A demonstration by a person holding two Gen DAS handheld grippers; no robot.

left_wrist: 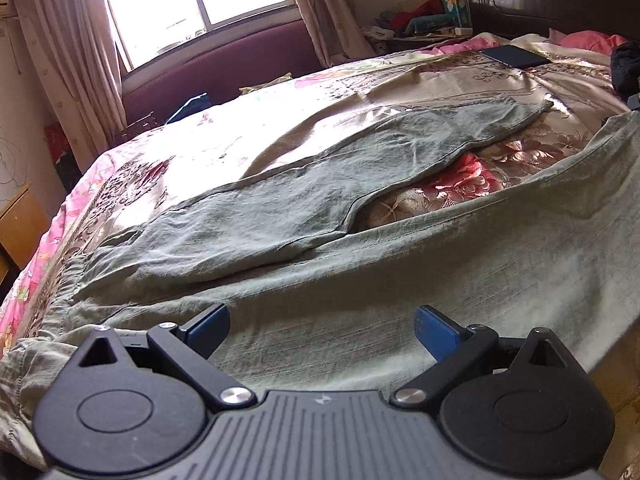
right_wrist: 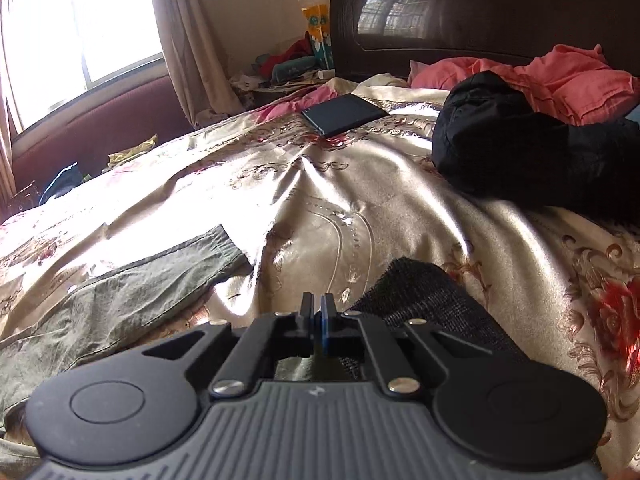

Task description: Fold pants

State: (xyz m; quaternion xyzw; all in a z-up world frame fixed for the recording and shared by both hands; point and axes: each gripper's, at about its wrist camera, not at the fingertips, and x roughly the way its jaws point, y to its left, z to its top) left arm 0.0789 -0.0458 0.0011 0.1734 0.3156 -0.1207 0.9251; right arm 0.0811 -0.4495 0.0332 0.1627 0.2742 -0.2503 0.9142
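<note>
Your left gripper (left_wrist: 322, 330) sat wide apart, holding nothing, just above the near leg of the olive-green pants (left_wrist: 360, 264). The pants lay spread on the floral bedspread (left_wrist: 280, 116), far leg reaching toward the headboard (right_wrist: 500, 8). Your right gripper (right_wrist: 318, 312) was pinched narrow; whether it gripped the dark ribbed cuff (right_wrist: 424, 296) beside it, can't tell. A black garment (right_wrist: 520, 152) and a dark tablet (right_wrist: 344, 114) lay further up.

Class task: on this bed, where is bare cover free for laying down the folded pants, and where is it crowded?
Free: the shiny cream bedspread between the far leg of the grey-green pants, the dark flat rectangular case and the black bundled garment. Also the sunlit strip between that leg and the window side. Crowded: the headboard end, with the pink crumpled cloth.
</note>
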